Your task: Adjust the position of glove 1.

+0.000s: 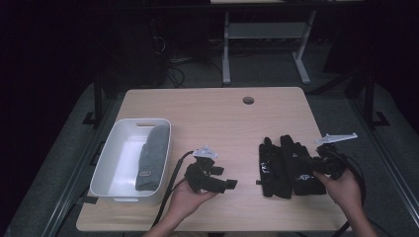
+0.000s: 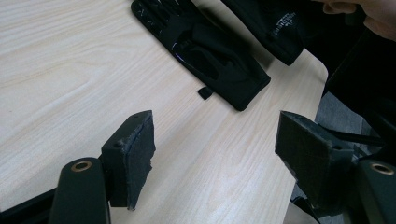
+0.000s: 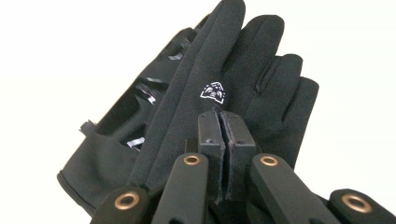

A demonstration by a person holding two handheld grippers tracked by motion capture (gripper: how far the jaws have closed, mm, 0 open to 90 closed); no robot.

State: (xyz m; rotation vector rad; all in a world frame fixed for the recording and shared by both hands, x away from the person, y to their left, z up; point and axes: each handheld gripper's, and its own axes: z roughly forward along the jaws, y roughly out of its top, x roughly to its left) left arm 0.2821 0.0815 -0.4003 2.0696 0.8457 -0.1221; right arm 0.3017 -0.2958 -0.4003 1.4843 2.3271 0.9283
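Here right tool pinches the upper black glove; left tool gapes empty.

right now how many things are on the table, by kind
black gloves: 2
grey rolled cloth: 1
white bin: 1
total: 4

Black two-jaw grippers, brass rivets, grey three-cornered plates, trailing black cables

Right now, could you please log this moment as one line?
right tool: shut on black fabric glove | left tool: open, idle | second black glove: on table
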